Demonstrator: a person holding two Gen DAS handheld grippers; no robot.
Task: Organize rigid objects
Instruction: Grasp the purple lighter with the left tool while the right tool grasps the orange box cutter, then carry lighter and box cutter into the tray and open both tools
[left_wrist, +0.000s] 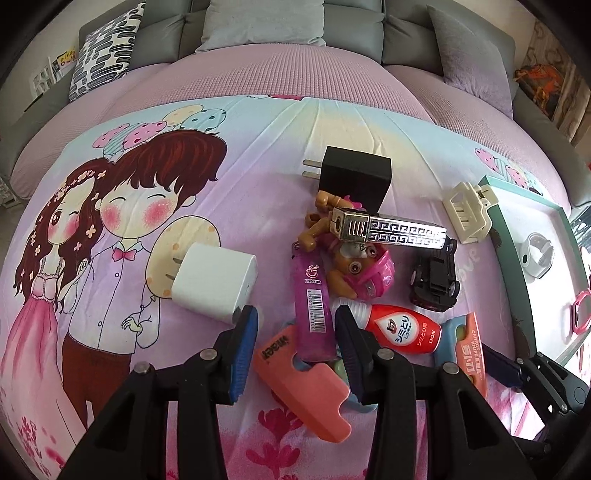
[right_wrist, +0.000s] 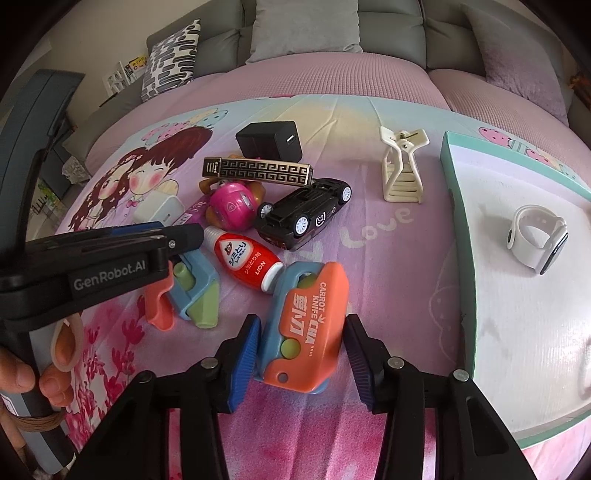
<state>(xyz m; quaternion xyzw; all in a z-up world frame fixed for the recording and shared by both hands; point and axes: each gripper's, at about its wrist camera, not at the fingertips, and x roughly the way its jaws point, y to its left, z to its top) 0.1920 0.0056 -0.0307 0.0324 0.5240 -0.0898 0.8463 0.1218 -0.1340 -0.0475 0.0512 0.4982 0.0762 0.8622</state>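
On the cartoon-print bedsheet (left_wrist: 147, 221) lies a heap of small rigid things. The right hand-held gripper (right_wrist: 301, 350) straddles an orange-and-blue carrot knife toy (right_wrist: 306, 325); its blue left pad sits against the toy's side, while the right pad shows a sliver of sheet between, so I cannot tell whether it pinches. The left hand-held gripper (left_wrist: 295, 332) brackets a purple lighter (left_wrist: 312, 314) and a second orange toy (left_wrist: 303, 384), pads clear of both. Further back lie a black toy car (right_wrist: 306, 214), black charger (left_wrist: 354, 177) and white charger (left_wrist: 214, 280). At right, a teal tray (right_wrist: 458, 221) holds 1 white watch (right_wrist: 535, 240).
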